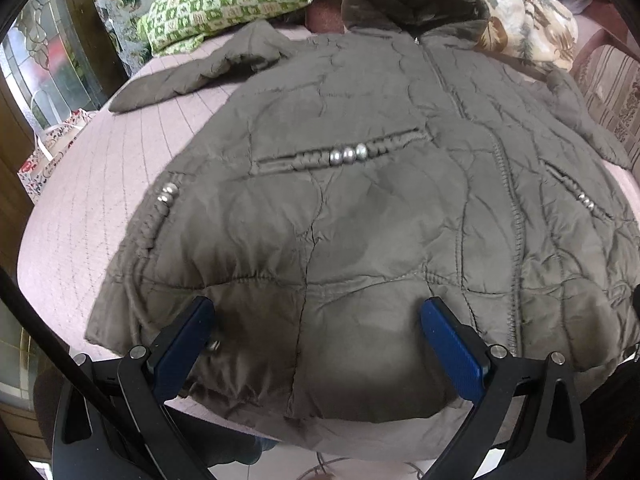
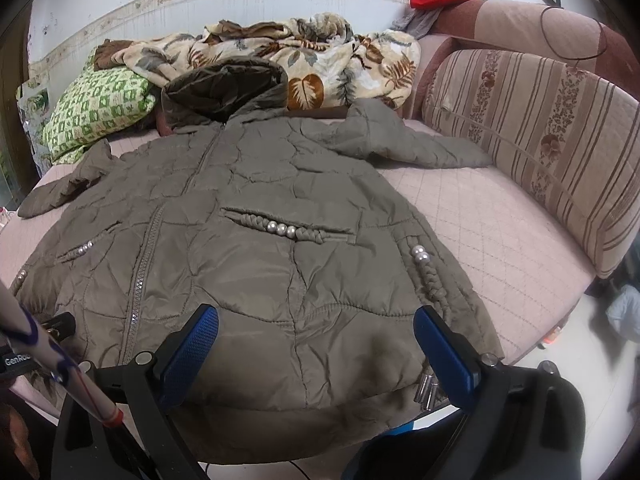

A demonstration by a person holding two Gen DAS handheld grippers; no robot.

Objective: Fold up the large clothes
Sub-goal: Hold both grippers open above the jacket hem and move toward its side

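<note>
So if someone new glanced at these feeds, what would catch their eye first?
The big olive quilted jacket spread front-up across the pink bed, hood toward the wall. Next, the pearl beads on its braided pocket trim. Then both open hand-held grippers, left and right, poised over the hem nearest the viewer, with a leaf-print blanket heaped behind the hood.

1. I am looking into a home, a lived-in room.
2. I see a quilted pink bed [image 2: 500, 220], a striped cushion [image 2: 540, 140], a leaf-print blanket [image 2: 320, 60] and a green checked pillow [image 2: 100, 108].
</note>
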